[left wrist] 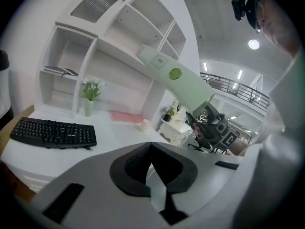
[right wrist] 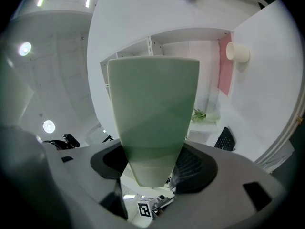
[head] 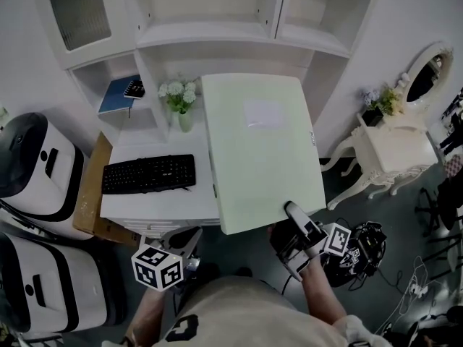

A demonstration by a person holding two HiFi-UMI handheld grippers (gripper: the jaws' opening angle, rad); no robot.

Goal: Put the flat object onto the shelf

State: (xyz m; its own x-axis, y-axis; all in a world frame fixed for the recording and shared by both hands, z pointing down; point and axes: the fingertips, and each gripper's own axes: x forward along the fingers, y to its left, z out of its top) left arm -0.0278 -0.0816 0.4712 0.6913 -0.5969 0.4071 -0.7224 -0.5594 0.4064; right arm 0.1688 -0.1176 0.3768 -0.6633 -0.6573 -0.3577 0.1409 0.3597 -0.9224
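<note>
The flat object (head: 260, 150) is a wide, pale green folder held slanted above the right half of the white desk (head: 155, 201). My right gripper (head: 293, 212) is shut on its near lower corner, and in the right gripper view the folder (right wrist: 152, 113) rises from between the two pads toward the white shelf unit (head: 217, 35). The left gripper view shows the folder (left wrist: 176, 80) tilted up against the shelves. My left gripper (head: 184, 241) hangs in front of the desk's near edge, its fingertips (left wrist: 151, 149) meeting with nothing between them.
On the desk lie a black keyboard (head: 148, 173), a vase of white flowers (head: 179, 100), a pink pad (left wrist: 126, 116) and a white cup (left wrist: 145, 125). A blue book (head: 119, 94) rests in a low left shelf compartment. A white ornate side table (head: 394, 154) stands right, white machines (head: 32, 157) left.
</note>
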